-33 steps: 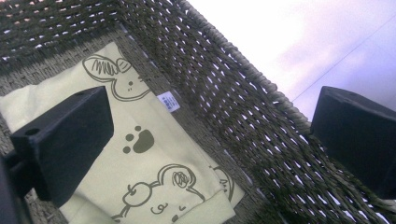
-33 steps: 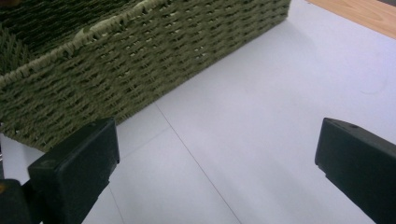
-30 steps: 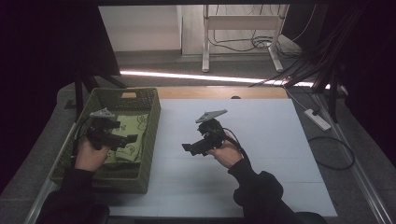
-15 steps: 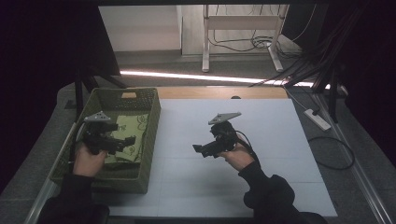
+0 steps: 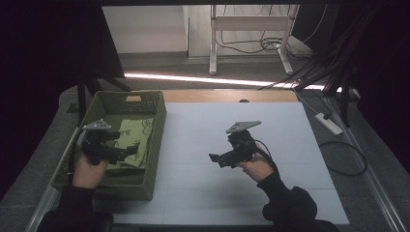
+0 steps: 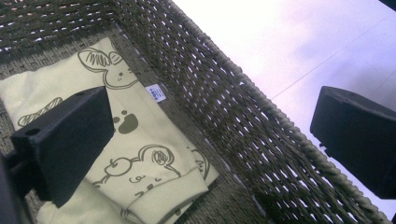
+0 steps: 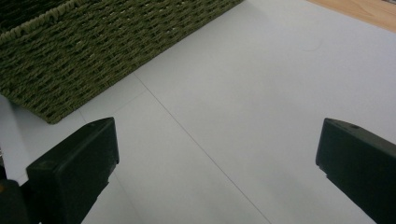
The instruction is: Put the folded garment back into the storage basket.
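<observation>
You're holding your left gripper (image 5: pixel 126 152) over the inside of the one green woven basket (image 5: pixel 155 145) sitting at the left edge of the white table top (image 5: pixel 270 111). Its jaws are gaping wide with nothing between them, one over the cloth and the other out past the basket's right wall. Lying flat on the basket floor is one folded pale yellow garment with brown cartoon prints (image 6: pixel 144 158), its white tag (image 6: pixel 156 92) nearly touching the woven wall, so it's tight on that side. Your right gripper (image 5: pixel 216 158) is hovering over bare table, jaws spread just as wide and gripping nothing, well apart from the basket. Loads of open white surface is sitting around it, right out to the far wooden strip (image 5: pixel 227 95).
</observation>
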A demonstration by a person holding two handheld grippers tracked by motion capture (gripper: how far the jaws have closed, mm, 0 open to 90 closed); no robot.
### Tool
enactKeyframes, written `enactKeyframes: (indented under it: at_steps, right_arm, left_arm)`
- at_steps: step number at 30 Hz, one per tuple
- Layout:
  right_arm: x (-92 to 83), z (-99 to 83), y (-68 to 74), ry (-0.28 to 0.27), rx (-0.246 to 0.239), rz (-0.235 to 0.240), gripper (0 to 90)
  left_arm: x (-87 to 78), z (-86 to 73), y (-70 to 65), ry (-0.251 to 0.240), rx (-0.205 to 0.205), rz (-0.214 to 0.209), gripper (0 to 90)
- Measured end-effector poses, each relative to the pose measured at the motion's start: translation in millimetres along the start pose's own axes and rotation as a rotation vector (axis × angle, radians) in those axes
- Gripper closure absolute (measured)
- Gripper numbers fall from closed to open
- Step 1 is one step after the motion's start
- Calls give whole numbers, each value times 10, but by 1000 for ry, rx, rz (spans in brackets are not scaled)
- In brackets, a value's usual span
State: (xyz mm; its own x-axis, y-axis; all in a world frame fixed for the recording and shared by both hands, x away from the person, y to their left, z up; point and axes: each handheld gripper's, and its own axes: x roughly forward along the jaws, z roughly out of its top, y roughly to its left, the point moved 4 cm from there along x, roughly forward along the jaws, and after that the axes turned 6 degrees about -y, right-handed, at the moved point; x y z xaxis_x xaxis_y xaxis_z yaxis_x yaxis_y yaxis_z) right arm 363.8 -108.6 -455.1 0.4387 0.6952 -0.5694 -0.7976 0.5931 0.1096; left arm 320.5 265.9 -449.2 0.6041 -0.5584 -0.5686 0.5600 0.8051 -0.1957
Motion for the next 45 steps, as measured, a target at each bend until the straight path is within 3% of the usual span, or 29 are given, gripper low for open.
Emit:
enactKeyframes:
  at_steps: [17,45]
  right_arm:
    - [-249,-132,-106,-19,27,-28,0]
    - [-531,-369,-232,-15,61,-74,0]
  left_arm:
    - [-74,-112,-52,-2,-15,17,0]
    - [-222,-242,-227,-21,7,48,0]
